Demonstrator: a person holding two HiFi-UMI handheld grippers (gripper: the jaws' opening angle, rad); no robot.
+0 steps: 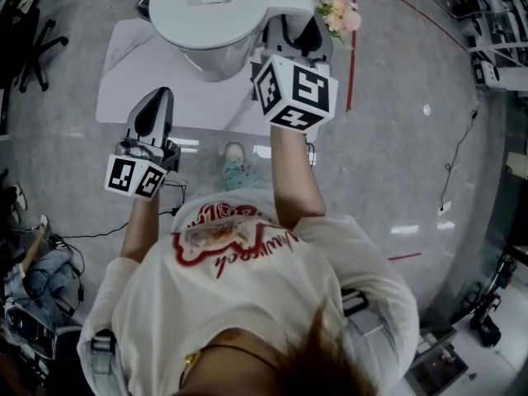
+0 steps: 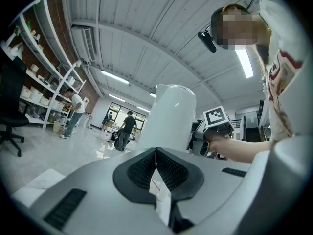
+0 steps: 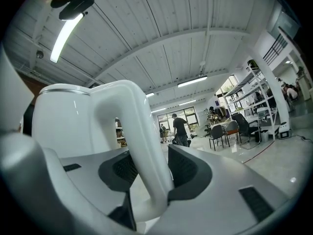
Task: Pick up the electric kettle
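The white electric kettle hangs above the small white table, its lid facing up. My right gripper is shut on the kettle's curved handle, which runs between the two black pads in the right gripper view. My left gripper is lower and to the left of the kettle, apart from it. Its pads meet with nothing between them. From the left gripper view the kettle body rises straight ahead, with the right gripper's marker cube beside it.
A bunch of pink flowers sits right of the kettle at the table's far corner. Red tape lines mark the grey floor. Cables trail on the right. People and shelving stand in the background.
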